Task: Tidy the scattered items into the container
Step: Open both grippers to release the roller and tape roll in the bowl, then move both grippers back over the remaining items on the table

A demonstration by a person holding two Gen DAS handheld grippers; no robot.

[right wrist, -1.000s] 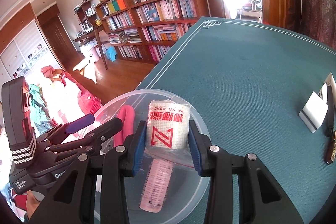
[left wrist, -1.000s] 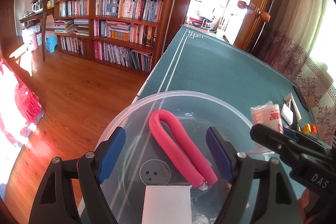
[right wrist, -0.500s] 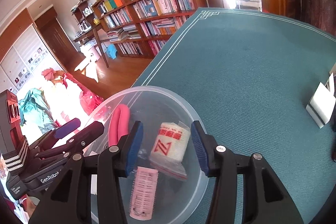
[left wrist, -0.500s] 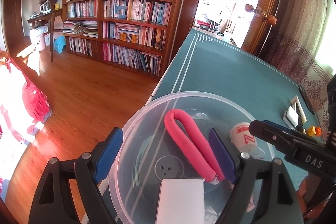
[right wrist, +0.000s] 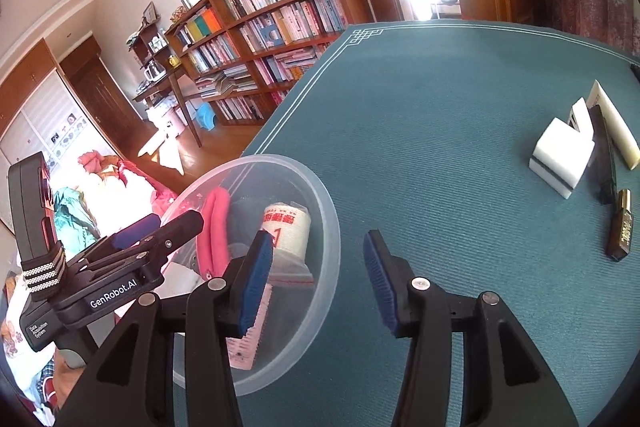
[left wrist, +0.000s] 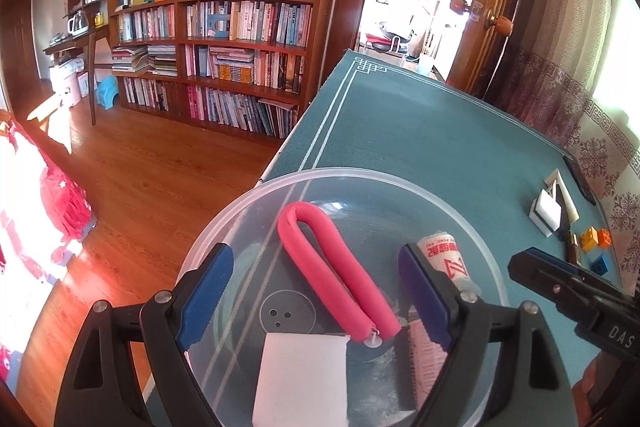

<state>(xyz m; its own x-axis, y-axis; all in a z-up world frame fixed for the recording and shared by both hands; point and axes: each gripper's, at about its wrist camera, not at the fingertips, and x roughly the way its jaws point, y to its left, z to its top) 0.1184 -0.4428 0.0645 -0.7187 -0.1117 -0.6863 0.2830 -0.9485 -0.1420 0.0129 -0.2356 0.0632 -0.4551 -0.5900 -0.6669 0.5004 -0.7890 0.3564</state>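
Where the green tabletop [right wrist: 460, 115] meets its near left edge sits the clear plastic bowl [left wrist: 400, 183], the container for the scattered things. Inside it lie a pink foam curler [left wrist: 340, 275] bent into a loop, a white sponge block [left wrist: 300, 379] at the near wall, a bagged white bandage roll [right wrist: 288, 227] with red print, and a pale pink hair roller [right wrist: 252, 343] partly hidden behind a finger. Both sets of tongs are spread wide and hold nothing: the left tongs [left wrist: 316, 303] hang over the bowl, the right tongs [right wrist: 316, 283] straddle its right rim. Well apart on the far right of the cloth lie a white eraser block [right wrist: 560, 159], a black pen [right wrist: 604, 155], a gold-capped tube [right wrist: 620, 227], and small orange and blue toy bricks [left wrist: 596, 243].
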